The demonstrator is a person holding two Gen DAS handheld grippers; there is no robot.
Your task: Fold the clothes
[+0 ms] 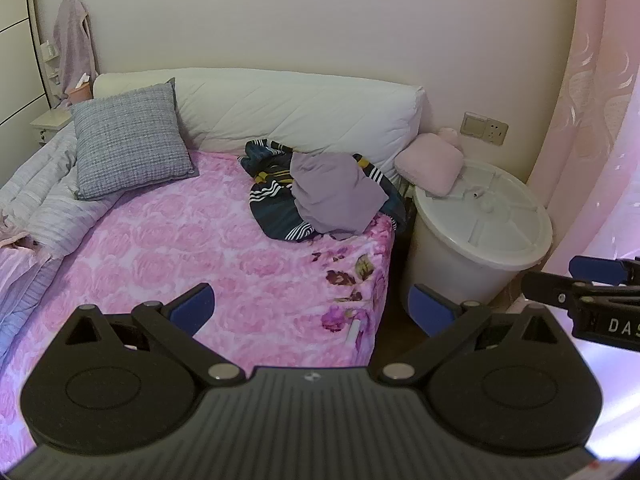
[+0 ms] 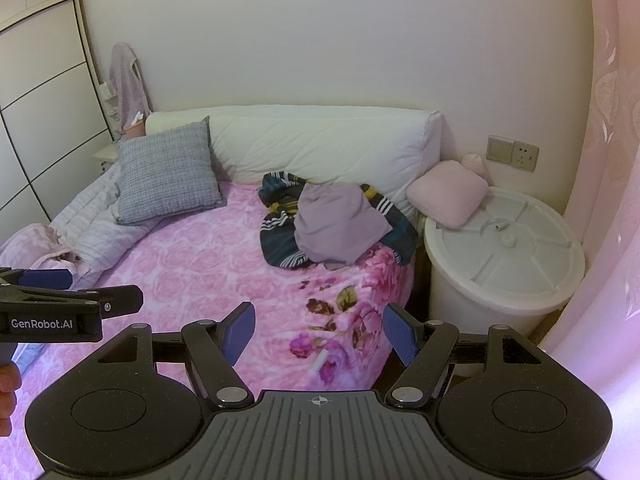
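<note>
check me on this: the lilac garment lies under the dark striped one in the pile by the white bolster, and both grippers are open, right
Not quite. Both wrist views show the lilac garment lying on top of the dark striped one, not under it. The pile is by the white bolster, and the left gripper and right gripper are open.

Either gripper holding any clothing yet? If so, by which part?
Nothing held. The left gripper and right gripper are both open and empty, short of the heap: lilac garment on striped dark garment, untouched.

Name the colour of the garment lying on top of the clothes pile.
Pale purple top; right wrist view shows it best.
</note>
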